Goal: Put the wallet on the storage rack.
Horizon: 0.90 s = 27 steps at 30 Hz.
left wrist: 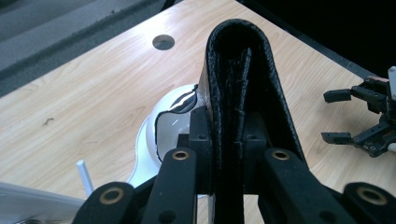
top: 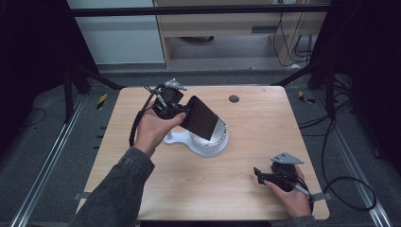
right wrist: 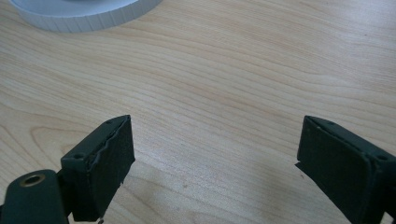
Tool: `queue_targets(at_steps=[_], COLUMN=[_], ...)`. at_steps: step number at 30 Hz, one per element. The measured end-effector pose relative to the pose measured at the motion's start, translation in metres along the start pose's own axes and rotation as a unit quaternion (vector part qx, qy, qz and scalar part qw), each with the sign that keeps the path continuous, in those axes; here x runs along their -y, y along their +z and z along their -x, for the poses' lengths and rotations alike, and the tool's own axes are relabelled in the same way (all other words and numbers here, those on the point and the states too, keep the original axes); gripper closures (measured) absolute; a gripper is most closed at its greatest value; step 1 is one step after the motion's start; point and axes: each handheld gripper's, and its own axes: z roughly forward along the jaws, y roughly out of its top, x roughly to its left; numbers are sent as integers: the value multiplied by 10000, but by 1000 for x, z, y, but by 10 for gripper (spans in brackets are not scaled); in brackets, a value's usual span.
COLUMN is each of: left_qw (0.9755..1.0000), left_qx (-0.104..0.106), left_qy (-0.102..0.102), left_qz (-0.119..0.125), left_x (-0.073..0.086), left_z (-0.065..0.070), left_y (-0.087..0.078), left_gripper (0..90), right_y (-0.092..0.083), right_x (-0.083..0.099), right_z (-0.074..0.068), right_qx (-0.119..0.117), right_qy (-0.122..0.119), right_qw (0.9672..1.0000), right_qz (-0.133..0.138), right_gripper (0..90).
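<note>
A: Main thing first. What's held?

B: A black folded leather wallet [top: 202,118], pebbled grain, flat and oblong. It's off the table, tilted, with its far end down over the white round plastic scale [top: 208,142] near the table's middle. In the left gripper view the wallet [left wrist: 243,79] stands on edge between the jaws, folded spine up and away from the camera.

A: Grip state?

B: Left gripper [top: 182,113] is clenched on the wallet's near end, pads pressing both faces. Clear in the left gripper view, jaws squeezed right against the leather.

A: Wallet touching the scale?

B: Can't tell. From the high view the lower edge overlaps the scale's rim; contact or a small gap isn't clear. The scale [left wrist: 156,135] shows partly behind the wallet, glossy top, white rim.

A: Other hand?

B: Right gripper [top: 259,175] rests low at the near right part of the light wooden table [top: 255,118], well apart from the scale. Jaws spread wide, nothing between them. In the right gripper view there's bare wood grain between the pads [right wrist: 109,158], and the scale's ribbed white edge [right wrist: 84,16] up top.

A: Anything else?

B: A small dark round grommet hole [top: 233,99] in the tabletop, beyond the scale. The person's grey sleeve [top: 118,189] comes in at the bottom left.
</note>
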Motion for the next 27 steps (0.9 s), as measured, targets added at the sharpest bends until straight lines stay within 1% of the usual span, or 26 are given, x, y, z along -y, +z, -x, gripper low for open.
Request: queue_targets(at_steps=[2, 4, 8, 14, 15, 21, 27], left_qw=[10000, 10000, 9999, 9993, 9993, 9987, 9982], left_qx=[-29, -8, 21, 118, 84, 143, 142], left_qy=[16, -13, -143, -345, -333, -452, -541], left_qz=[-36, -54, -87, -126, -163, -186, -214], left_x=[3, 5, 8, 13, 13, 16, 16], left_z=[1, 0, -3, -7, -7, -8, -11], left_y=[5, 9, 17, 30, 31, 43, 48], left_gripper=[799, 799, 799, 798, 798, 796, 793], right_y=[0, 0, 1, 1, 1, 2, 2], right_x=[0, 0, 0, 1, 1, 1, 1], right_z=[0, 1, 1, 0, 0, 0, -1], right_qx=[3, 22, 11, 1, 2, -6, -19], right_qy=[-9, -21, -29, -33, -29, -19, -16], right_qw=[10000, 10000, 10000, 10000, 10000, 10000, 10000], right_qz=[5, 0, -16, -50, -51, -64, -77], right_gripper=[112, 112, 112, 112, 112, 112, 112])
